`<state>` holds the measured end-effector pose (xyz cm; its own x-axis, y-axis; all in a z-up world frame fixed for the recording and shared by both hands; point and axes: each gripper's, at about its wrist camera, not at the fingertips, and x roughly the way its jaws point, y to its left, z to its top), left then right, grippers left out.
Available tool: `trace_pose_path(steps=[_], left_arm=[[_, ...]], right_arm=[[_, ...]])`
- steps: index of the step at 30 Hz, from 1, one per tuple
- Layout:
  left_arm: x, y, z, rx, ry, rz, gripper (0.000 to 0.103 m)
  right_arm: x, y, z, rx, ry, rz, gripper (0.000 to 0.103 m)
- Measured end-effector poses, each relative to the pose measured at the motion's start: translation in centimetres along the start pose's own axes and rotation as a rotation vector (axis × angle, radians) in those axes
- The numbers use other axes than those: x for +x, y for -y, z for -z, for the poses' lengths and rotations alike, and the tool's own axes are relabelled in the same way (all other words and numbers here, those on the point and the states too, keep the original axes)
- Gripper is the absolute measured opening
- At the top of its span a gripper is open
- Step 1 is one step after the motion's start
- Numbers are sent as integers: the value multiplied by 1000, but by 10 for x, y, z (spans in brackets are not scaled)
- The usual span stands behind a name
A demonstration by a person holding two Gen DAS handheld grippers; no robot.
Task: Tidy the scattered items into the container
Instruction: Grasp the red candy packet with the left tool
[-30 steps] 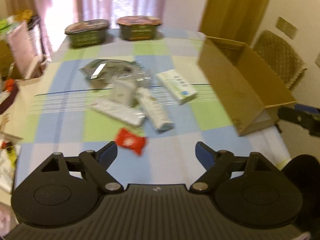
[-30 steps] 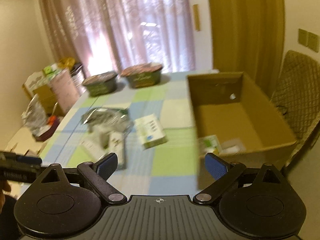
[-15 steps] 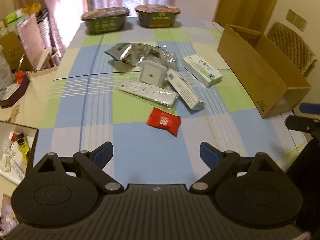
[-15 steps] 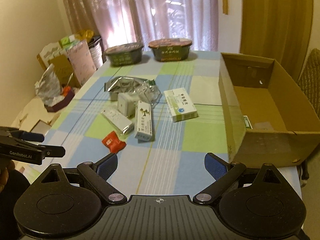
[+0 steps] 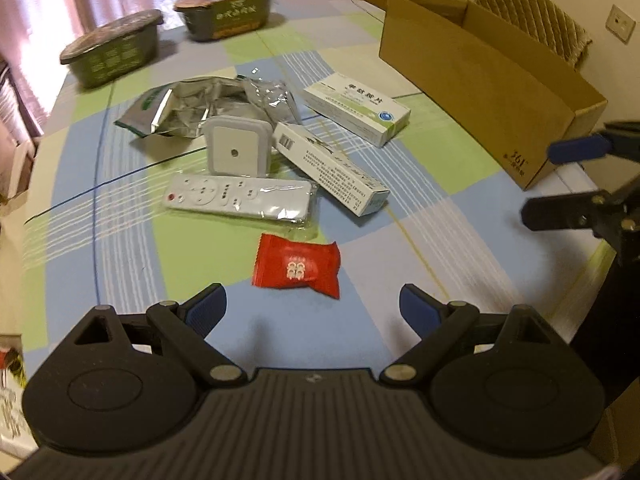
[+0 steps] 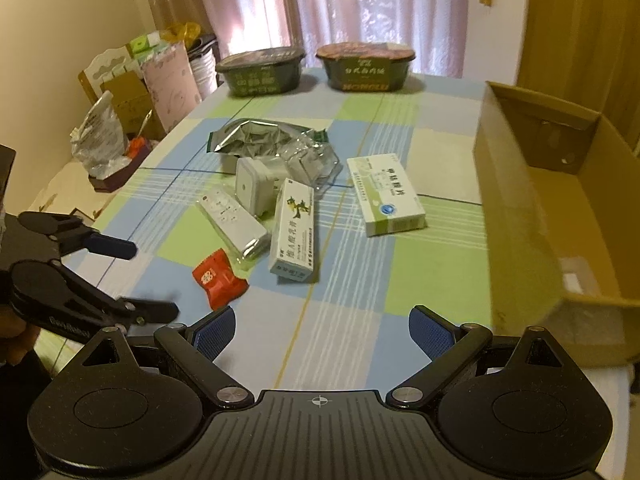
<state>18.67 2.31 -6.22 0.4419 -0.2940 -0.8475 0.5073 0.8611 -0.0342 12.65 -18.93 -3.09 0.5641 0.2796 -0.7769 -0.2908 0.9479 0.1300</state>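
The checked tablecloth (image 5: 120, 264) carries one open cardboard box (image 5: 480, 68), and every count here is placed against it. Two dark green lidded noodle bowls (image 6: 260, 72) (image 6: 366, 66) stand well apart from the box at the far edge. Nearer it lie two white medicine cartons (image 5: 356, 108) (image 5: 332, 168) (one broad, one long and narrow). Farther out from the box sit one crumpled silver foil pouch (image 5: 188, 110), one white square plug-in device (image 5: 236, 152), one white remote control in clear wrap (image 5: 240, 198), and one red candy packet (image 5: 298, 266). Two grippers (image 5: 312, 306) (image 6: 320, 326) show, both spread wide.
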Motion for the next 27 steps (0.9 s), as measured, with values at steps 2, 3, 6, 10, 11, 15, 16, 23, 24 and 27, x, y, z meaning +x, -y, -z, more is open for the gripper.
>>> trace_pose_path(steps=[2, 3, 6, 10, 11, 15, 16, 23, 24, 27], left_arm=[[10, -2, -2, 13, -9, 5, 91], [15, -4, -2, 19, -14, 8, 91], [29, -7, -3, 32, -25, 15, 90], [46, -8, -6, 62, -31, 29, 85], [51, -8, -7, 70, -35, 34, 84], [67, -7, -10, 99, -50, 38, 80], [70, -8, -11, 103, -53, 39, 78], [80, -9, -14, 143, -74, 47, 68], [79, -10, -14, 142, -73, 47, 63], [77, -11, -14, 137, -70, 50, 58]], right_arm=[[13, 3, -6, 13, -10, -13, 98], [20, 5, -10, 20, -16, -18, 98], [37, 9, -17, 31, -31, -20, 98], [52, 15, -20, 50, -49, -13, 98], [56, 16, -20, 54, -55, -11, 98], [68, 19, -17, 58, -75, -10, 98], [71, 19, -16, 61, -81, -10, 98], [86, 20, -19, 67, -99, -17, 98], [88, 20, -20, 67, -97, -18, 98], [93, 19, -24, 59, -93, -21, 98]])
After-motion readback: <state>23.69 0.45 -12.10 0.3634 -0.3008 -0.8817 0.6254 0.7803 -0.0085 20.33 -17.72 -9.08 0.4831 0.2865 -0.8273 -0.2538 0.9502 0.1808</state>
